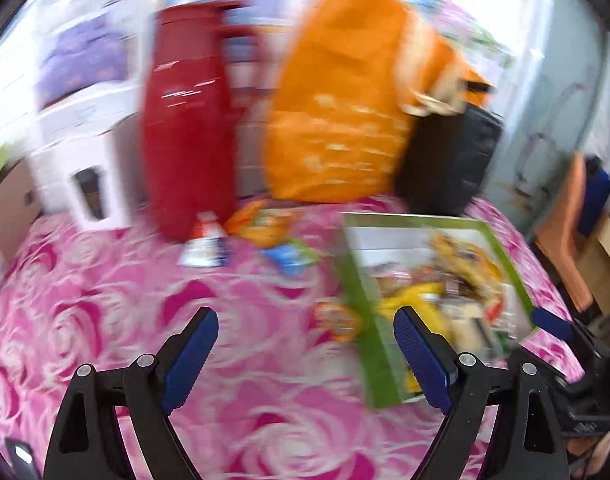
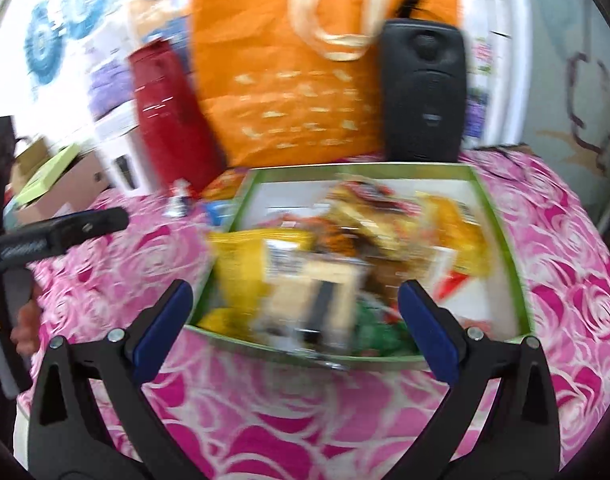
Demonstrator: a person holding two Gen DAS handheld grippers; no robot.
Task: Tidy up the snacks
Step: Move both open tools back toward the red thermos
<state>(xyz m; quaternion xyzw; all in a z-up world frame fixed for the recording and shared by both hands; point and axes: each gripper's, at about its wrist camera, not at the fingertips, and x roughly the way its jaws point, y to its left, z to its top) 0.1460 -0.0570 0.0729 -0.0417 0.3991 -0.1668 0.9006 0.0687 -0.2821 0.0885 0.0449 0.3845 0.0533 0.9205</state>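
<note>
A green-rimmed box (image 2: 501, 216) holding several snack packets, a yellow packet (image 2: 245, 264) among them, lies on the pink rose-patterned cloth (image 2: 305, 420). The same box (image 1: 357, 292) shows at the right of the left wrist view. Loose snacks lie outside it: an orange packet (image 1: 339, 320) beside the box, a blue-green packet (image 1: 291, 256), an orange-yellow packet (image 1: 261, 224) and a white-blue tube (image 1: 205, 244). My left gripper (image 1: 307, 322) is open above the cloth, holding nothing. My right gripper (image 2: 295, 294) is open over the box's near edge, holding nothing. Both views are blurred.
At the back stand a red bag (image 1: 189, 120), an orange tote bag (image 2: 289, 72), a black speaker (image 2: 425, 88) and a white box (image 1: 81, 160). The left gripper (image 2: 65, 232) shows at the left of the right wrist view.
</note>
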